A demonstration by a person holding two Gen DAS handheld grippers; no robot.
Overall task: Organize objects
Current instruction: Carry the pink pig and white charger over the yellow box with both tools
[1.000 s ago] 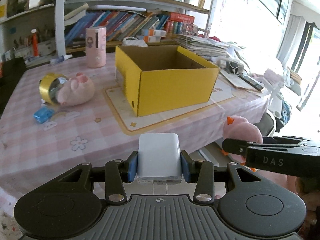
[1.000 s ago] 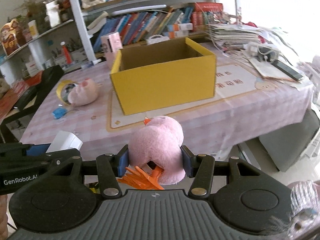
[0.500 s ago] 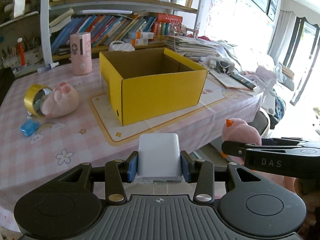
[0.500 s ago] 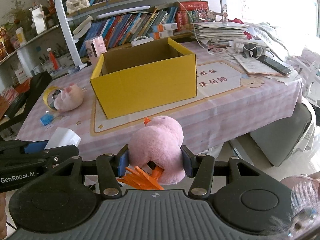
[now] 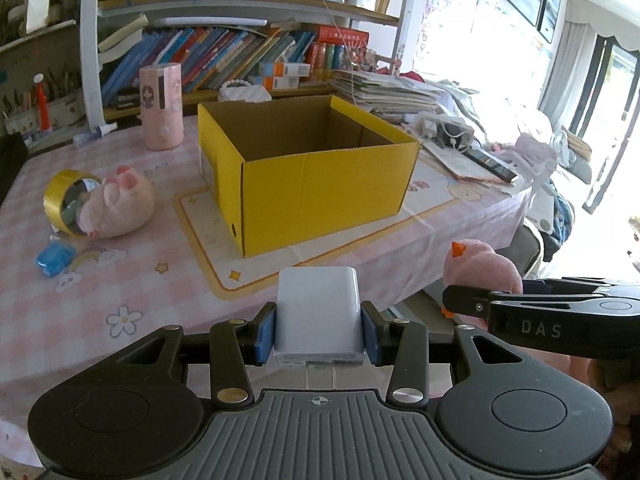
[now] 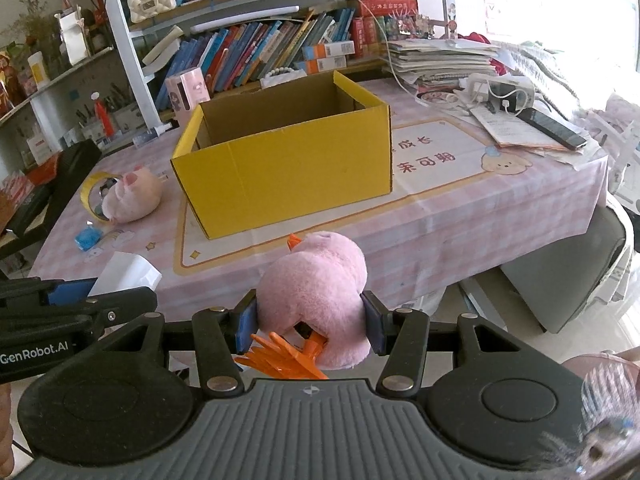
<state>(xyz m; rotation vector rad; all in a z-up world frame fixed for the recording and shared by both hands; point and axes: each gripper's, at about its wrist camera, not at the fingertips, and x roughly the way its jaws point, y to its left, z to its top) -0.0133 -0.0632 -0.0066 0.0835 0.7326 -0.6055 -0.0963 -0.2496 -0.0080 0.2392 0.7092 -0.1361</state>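
one yellow box (image 5: 320, 184), two plush toys, one tape roll (image 5: 64, 200), one white charger (image 5: 318, 312).

The left hand-held gripper (image 5: 319, 334) and right hand-held gripper (image 6: 309, 326) are black, with ribbed grey housings, silver screws, and blue pads (image 5: 265, 334). White lettering reads "DAS" and, apparently, "GenRobot.AI".

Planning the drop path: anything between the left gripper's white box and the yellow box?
Only bare tablecloth and placemat lie between the white box and yellow box, clearest in the left wrist view.
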